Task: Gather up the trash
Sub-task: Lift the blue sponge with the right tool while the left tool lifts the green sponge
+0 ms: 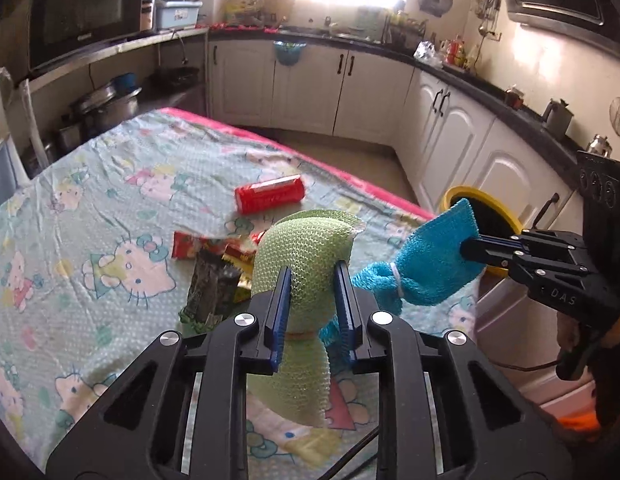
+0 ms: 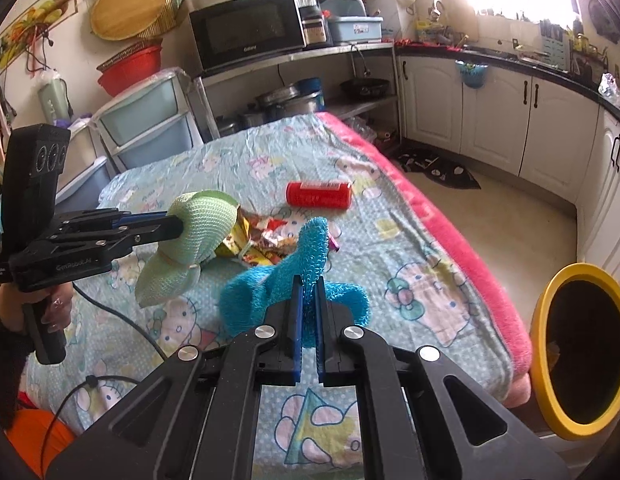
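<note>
A kitchen with white cabinets surrounds a surface under a pale cartoon-cat print cloth [image 2: 409, 240] edged in pink. On it lie one red cylindrical can [image 2: 318, 194] and one heap of crumpled foil wrappers [image 2: 266, 240]. One yellow-rimmed black bin [image 2: 581, 364] stands beside. The left claw [image 1: 311, 296] pinches one green mesh scrubber [image 1: 306, 256]; the right claw [image 2: 308, 312] pinches one blue mesh scrubber [image 2: 306, 268].

Green mesh cloth [image 1: 306, 248], blue cloth [image 2: 306, 268], red can [image 2: 318, 195], seemingly yellow-rimmed bin [image 2: 549, 292].
</note>
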`<state>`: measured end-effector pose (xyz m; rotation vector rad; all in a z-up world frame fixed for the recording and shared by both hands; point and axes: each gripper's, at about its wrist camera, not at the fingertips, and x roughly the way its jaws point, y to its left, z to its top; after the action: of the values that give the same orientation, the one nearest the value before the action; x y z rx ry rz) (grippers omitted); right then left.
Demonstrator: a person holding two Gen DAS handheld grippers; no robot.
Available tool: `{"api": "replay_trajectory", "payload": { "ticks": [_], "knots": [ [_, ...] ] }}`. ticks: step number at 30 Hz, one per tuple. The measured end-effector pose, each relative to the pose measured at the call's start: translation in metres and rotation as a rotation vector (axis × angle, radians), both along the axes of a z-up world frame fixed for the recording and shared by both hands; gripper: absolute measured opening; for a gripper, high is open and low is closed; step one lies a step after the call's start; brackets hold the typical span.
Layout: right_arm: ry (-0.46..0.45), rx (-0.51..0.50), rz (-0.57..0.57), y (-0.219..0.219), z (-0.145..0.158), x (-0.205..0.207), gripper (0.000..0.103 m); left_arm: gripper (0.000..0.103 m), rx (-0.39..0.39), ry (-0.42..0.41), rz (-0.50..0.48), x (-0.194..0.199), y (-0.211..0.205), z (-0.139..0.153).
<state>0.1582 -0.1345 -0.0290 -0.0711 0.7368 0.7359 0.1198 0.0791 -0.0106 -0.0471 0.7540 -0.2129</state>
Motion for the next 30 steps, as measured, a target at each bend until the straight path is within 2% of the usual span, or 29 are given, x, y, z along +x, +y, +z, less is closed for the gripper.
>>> {"api": "replay_trajectory", "payload": {
  "ticks": [10,22,30],
  "knots": [
    [-0.068,0.028,-0.029,-0.017,0.031,-0.007,0.005,0.015,-0.018,-0.08,-0.057,0.001,-0.028,0.035],
    [-0.128,0.056,-0.092,-0.047,0.058,-0.011,0.005,0.014,-0.074,-0.123,-0.109,0.02,-0.067,0.054],
    [-0.164,0.073,-0.174,-0.079,0.074,-0.009,0.005,0.014,-0.104,-0.138,-0.16,0.035,-0.098,0.065]
  ]
}}
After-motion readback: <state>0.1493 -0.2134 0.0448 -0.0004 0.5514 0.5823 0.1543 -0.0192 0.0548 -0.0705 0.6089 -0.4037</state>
